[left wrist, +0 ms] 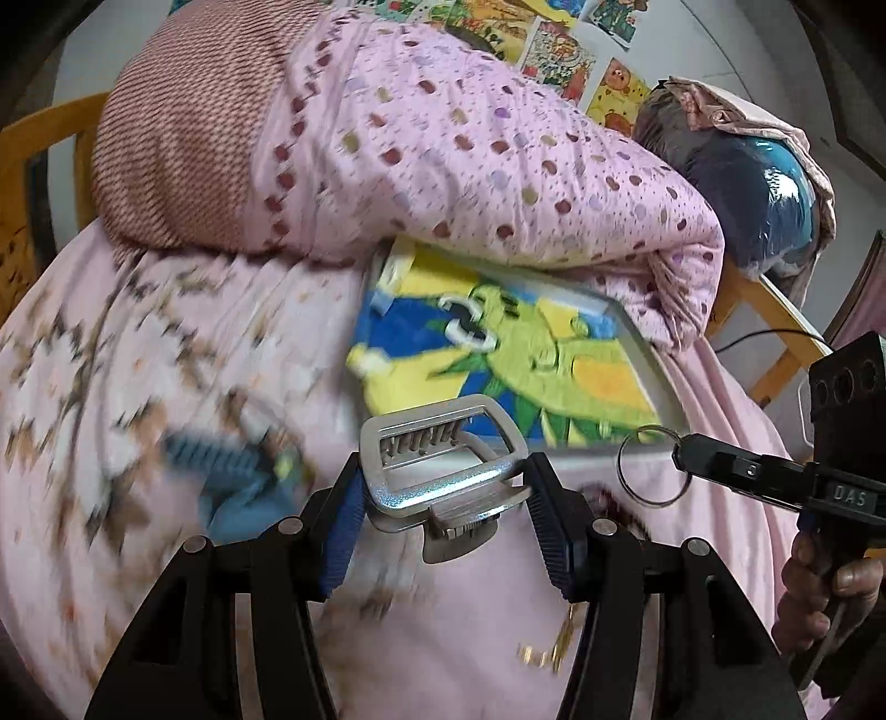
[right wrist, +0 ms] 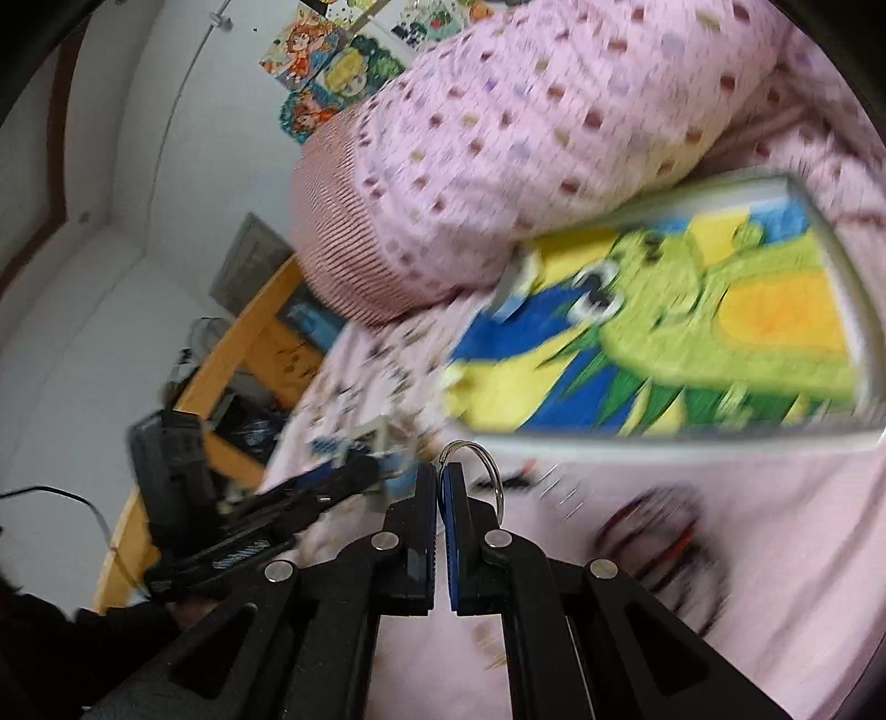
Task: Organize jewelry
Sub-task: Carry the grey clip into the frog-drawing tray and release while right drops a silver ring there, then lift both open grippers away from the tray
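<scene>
The left tongs (left wrist: 443,487) are clamped on a silver metal buckle (left wrist: 437,465), a rectangular frame with a toothed bar across its window, gripped by its two sides between the blue-ribbed pads (left wrist: 346,531) and held above the bed (left wrist: 138,354). The right tongs (right wrist: 441,487) are pressed together on a thin metal key ring (right wrist: 487,471); the ring stands up between the tips and curves out to the right of them. In the left wrist view those same right tongs come in from the right edge, the ring (left wrist: 653,465) hanging off their tip just beside the buckle but apart from it, and a hand (left wrist: 825,587) grips the handle below. Just beyond both tools lies a shallow white tray (left wrist: 637,327) lined with a bright cloth (left wrist: 498,354) in yellow, blue and green showing a cartoon creature; its far end is tucked under a rolled pink quilt (left wrist: 470,144) dotted with coloured spots. The bed is covered in a pink blanket with a pale flower pattern. On it, left of the left tongs, sits a blurred blue item (left wrist: 232,471) that cannot be made out. A small gold-coloured piece (left wrist: 548,648) lies on the blanket near the right finger of the left tongs, and a dark red and black item (right wrist: 659,531) lies blurred to the right of the right tongs. Cartoon pictures (left wrist: 554,39) hang on the wall behind.
</scene>
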Motion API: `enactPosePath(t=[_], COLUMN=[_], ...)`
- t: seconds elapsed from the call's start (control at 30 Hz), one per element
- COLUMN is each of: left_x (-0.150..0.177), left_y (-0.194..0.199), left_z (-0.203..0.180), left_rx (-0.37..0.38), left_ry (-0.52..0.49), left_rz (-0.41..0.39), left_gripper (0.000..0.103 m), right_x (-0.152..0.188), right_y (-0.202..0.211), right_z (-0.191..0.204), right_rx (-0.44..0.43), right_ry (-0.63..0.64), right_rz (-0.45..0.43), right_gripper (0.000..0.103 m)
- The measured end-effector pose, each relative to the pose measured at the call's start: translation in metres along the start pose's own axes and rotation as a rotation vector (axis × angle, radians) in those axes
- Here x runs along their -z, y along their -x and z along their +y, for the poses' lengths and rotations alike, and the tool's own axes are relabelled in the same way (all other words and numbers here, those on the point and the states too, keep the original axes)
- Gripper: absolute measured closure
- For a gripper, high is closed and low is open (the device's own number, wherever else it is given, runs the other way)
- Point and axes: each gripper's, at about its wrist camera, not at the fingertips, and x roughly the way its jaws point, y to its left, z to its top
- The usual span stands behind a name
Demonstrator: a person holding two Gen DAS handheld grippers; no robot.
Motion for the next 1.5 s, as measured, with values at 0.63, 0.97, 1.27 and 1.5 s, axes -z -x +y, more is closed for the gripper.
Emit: enactPosePath(t=[0.63,0.97,1.27,1.5], left_x=[-0.036,-0.035,-0.036,-0.020], left_y=[-0.116,-0.099,-0.043,0.010], left_z=[-0.002,0.005,-0.012,-0.024], left_rx=[-0.030,-0.048,-0.079,-0.152], left_ry=[-0.034,0.036,-0.008,-0.063], left_rz=[0.178,0.180,0.022,-0.100], left_gripper=[0.053,0.039,0.027,0.004], right_x=[-0.035,-0.024,-0.013,-0.004], right_y=[-0.046,-0.039,-0.004,0.033], right_z=[-0.071,-0.066,-0.037,0.004], right_rx=[0.260,0.321,0.354,0.374], right_ry=[0.055,0.058,0.094,0.157], right_rz=[0.024,0.018,-0.094,-0.204], right_gripper=[0.098,0.091,0.043,0.015])
